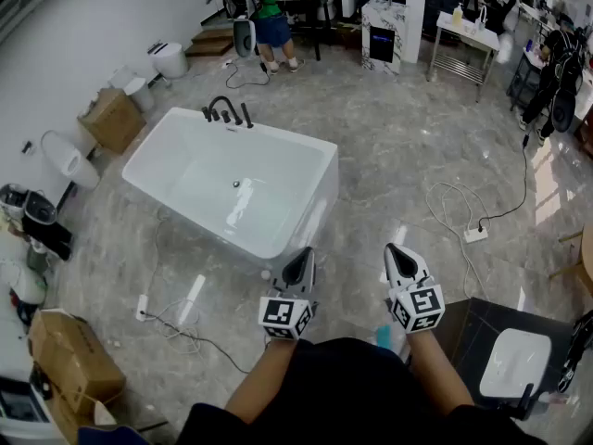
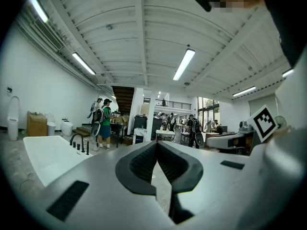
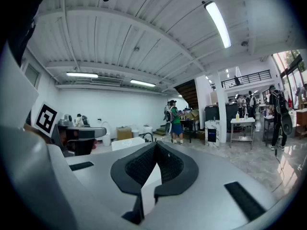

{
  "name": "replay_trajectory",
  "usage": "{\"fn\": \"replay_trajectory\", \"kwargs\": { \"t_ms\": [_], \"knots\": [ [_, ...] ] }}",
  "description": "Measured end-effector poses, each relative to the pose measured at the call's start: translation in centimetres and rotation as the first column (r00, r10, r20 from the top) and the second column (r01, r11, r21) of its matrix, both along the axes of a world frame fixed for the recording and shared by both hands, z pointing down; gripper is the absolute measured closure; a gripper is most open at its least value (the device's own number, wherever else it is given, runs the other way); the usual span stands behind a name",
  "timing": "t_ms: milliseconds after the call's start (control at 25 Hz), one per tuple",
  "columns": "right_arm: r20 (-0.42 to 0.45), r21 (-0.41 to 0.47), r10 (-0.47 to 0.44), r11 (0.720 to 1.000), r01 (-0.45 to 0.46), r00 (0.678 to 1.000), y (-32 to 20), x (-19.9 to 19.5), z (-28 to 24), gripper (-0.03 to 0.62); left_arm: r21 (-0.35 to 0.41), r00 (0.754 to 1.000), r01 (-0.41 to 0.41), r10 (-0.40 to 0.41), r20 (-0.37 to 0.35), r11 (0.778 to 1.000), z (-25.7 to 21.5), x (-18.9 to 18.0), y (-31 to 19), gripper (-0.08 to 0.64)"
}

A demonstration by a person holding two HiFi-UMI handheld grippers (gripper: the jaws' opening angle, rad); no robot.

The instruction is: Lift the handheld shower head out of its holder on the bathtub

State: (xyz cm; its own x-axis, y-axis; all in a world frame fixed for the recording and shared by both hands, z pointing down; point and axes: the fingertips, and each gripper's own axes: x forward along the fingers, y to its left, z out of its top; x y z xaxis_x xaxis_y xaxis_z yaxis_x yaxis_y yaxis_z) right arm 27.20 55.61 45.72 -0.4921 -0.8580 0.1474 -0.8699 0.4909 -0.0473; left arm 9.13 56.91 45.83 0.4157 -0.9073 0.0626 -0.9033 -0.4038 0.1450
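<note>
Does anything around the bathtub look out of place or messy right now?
Yes: loose wiring trails over the grey marble floor: a black cable by the near left corner of the white rectangular bathtub, a white power strip to its right.

Grey, black-padded left tool (image 1: 304,258), right tool (image 1: 397,253)

The head view looks from above the person, forward and steeply down; the white bathtub (image 1: 310,216) lies a little ahead, and the left gripper (image 1: 305,254) and right gripper (image 1: 393,249) show near the bottom edge; each gripper view sits low behind its own jaws and faces almost level across the room; all three views share the bathtub and, far behind it, a person in a green shirt (image 1: 265,6).
</note>
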Motion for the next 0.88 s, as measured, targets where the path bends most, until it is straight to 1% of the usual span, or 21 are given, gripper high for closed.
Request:
{"fn": "replay_trajectory", "kwargs": {
  "t_ms": [120,200,280,400,560,760,880],
  "knots": [
    [0.012,0.014,0.037,0.999,-0.038,0.999,-0.4,0.6,-0.6,0.595,0.000,1.000,-0.004,0.004,-0.001,1.000,-0.2,0.2,-0.2,0.557],
    [0.012,0.004,0.047,0.999,-0.047,0.999,-0.5,0.9,-0.5,0.595,0.002,1.000,-0.007,0.007,-0.005,1.000,-0.3,0.3,-0.3,0.557],
    [0.012,-0.006,0.045,0.999,-0.045,0.999,-0.6,0.9,-0.3,0.594,0.003,1.000,-0.008,0.008,-0.011,1.000,-0.5,0.4,-0.3,0.557],
    [0.040,-0.020,0.035,0.999,-0.035,0.999,-0.6,0.8,0.2,0.594,0.005,1.000,-0.004,0.004,-0.017,1.000,-0.3,0.7,-0.2,0.557],
    [0.052,-0.036,0.023,0.999,-0.021,0.998,-0.4,1.1,0.5,0.594,-0.003,1.000,-0.006,0.006,-0.025,1.000,0.1,1.4,-0.1,0.557],
    [0.048,-0.009,0.054,0.999,-0.054,0.997,-0.2,1.9,0.0,0.592,0.005,1.000,-0.006,0.007,-0.022,1.000,-0.2,1.4,0.2,0.557],
    [0.064,-0.018,0.040,0.999,-0.038,0.997,0.2,2.1,0.1,0.592,0.014,1.000,0.006,-0.006,-0.005,1.000,-0.1,1.2,0.5,0.557]
  ]
}}
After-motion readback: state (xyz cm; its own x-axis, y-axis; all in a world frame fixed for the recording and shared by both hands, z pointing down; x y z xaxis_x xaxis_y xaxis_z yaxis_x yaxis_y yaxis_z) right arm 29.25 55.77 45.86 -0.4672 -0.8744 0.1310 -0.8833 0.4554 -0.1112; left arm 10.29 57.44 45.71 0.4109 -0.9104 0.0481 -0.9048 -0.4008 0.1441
